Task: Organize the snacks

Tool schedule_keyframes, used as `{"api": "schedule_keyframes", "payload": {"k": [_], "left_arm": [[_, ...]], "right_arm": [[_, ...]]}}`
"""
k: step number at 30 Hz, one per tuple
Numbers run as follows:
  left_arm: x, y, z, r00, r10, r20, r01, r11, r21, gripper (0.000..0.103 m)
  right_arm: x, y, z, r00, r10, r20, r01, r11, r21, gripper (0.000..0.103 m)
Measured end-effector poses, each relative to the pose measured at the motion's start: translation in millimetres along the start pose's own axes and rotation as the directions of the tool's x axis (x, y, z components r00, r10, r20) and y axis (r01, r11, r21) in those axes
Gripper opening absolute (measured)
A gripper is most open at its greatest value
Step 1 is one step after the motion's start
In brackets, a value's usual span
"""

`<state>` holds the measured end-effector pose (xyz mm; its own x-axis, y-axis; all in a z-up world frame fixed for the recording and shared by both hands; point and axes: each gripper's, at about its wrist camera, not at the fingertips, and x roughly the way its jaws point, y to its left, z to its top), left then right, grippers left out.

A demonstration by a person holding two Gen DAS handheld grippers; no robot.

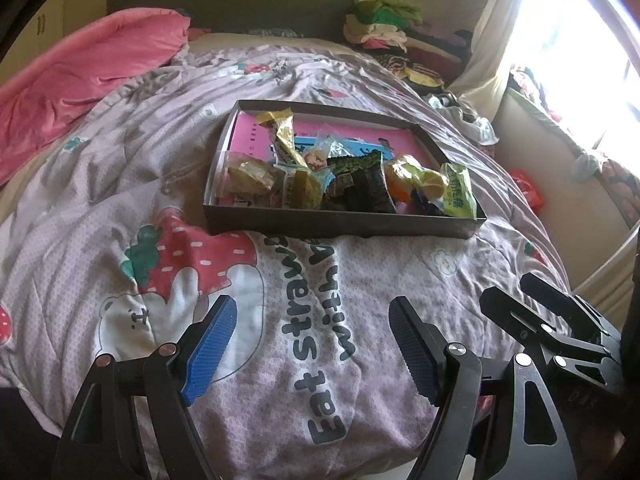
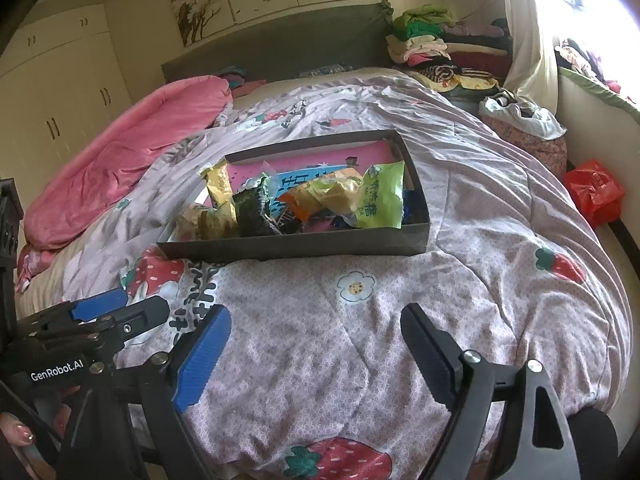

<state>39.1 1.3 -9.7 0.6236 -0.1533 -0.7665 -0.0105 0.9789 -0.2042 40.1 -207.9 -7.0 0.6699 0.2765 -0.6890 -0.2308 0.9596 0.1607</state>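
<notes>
Both grippers hover empty over the quilt (image 1: 120, 184), left gripper (image 1: 308, 344) and right gripper (image 2: 316, 352) spread wide. Snack packets (image 1: 344, 176) fill the box (image 1: 340, 224) ahead: light, crinkly, slippery; I'd pinch a sealed edge.

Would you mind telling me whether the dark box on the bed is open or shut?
Open. The box has no lid on it, and snack packets lie piled inside, visible from above in both wrist views.
</notes>
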Motion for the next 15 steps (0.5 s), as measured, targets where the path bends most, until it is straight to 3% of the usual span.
{"api": "schedule_keyframes", "payload": {"k": [15], "left_arm": [[0.4, -3.3, -1.5, 1.000, 0.006, 0.001, -0.006, 1.000, 0.008, 0.080]], "right_arm": [[0.0, -4.0, 0.9, 1.000, -0.004, 0.002, 0.004, 1.000, 0.012, 0.087]]}}
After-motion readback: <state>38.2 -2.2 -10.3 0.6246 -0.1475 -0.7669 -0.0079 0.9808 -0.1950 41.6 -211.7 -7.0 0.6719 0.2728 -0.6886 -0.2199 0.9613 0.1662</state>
